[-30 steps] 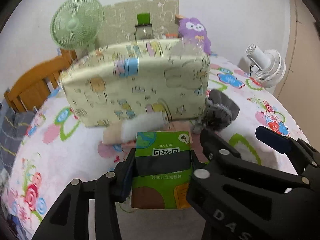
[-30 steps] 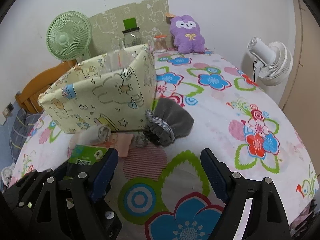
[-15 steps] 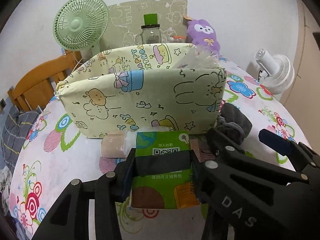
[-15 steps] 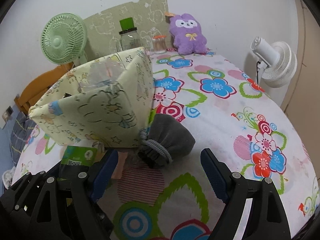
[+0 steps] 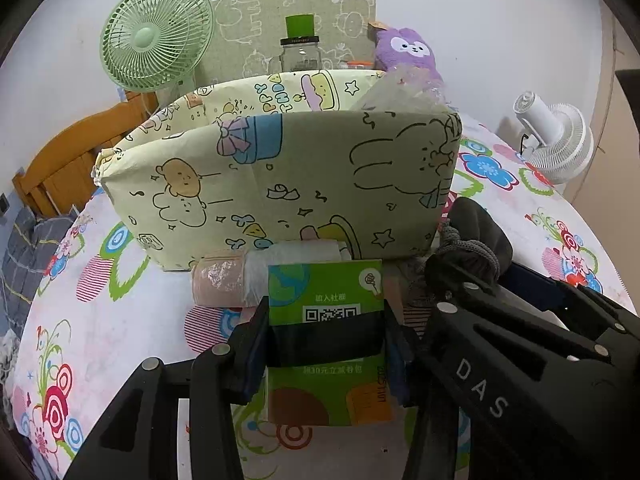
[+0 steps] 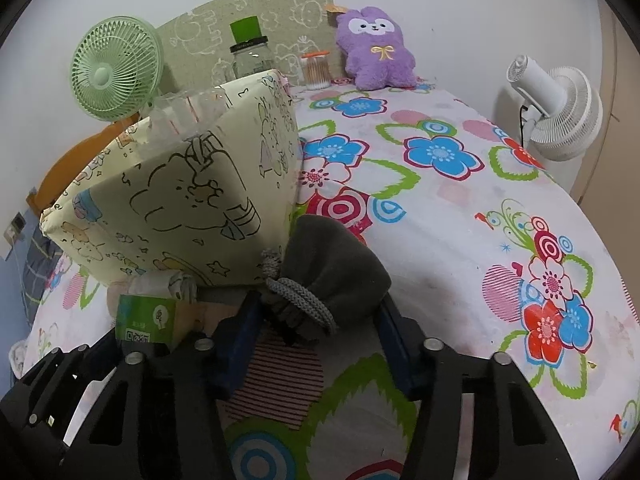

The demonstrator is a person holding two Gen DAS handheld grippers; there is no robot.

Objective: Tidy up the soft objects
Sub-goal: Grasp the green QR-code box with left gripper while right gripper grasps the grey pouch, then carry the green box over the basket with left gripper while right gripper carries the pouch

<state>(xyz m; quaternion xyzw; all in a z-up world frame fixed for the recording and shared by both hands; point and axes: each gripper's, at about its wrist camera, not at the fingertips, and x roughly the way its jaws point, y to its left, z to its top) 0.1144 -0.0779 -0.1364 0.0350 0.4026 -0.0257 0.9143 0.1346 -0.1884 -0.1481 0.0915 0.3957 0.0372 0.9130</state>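
My left gripper [image 5: 326, 340] is shut on a green tissue pack [image 5: 326, 300] and holds it in front of the yellow cartoon-print storage box [image 5: 280, 176]. The pack also shows in the right wrist view [image 6: 146, 318]. A pink-and-white wrapped roll [image 5: 256, 276] lies at the box's foot. My right gripper [image 6: 316, 320] has its open jaws on either side of a grey drawstring pouch [image 6: 332, 272], which lies on the flowered cloth at the box's corner [image 6: 180, 200]. The pouch also shows in the left wrist view [image 5: 476, 236].
A green fan [image 6: 116, 68], a glass jar with a green lid [image 6: 250, 54], a cotton-swab tub [image 6: 316, 70] and a purple plush toy [image 6: 374, 48] stand at the back. A white fan [image 6: 556, 112] is at the right edge. A wooden chair [image 5: 60, 164] stands left.
Both grippers have moved forward toward the box. My right gripper's jaws have narrowed around the grey pouch. The tissue pack stays held in my left gripper.
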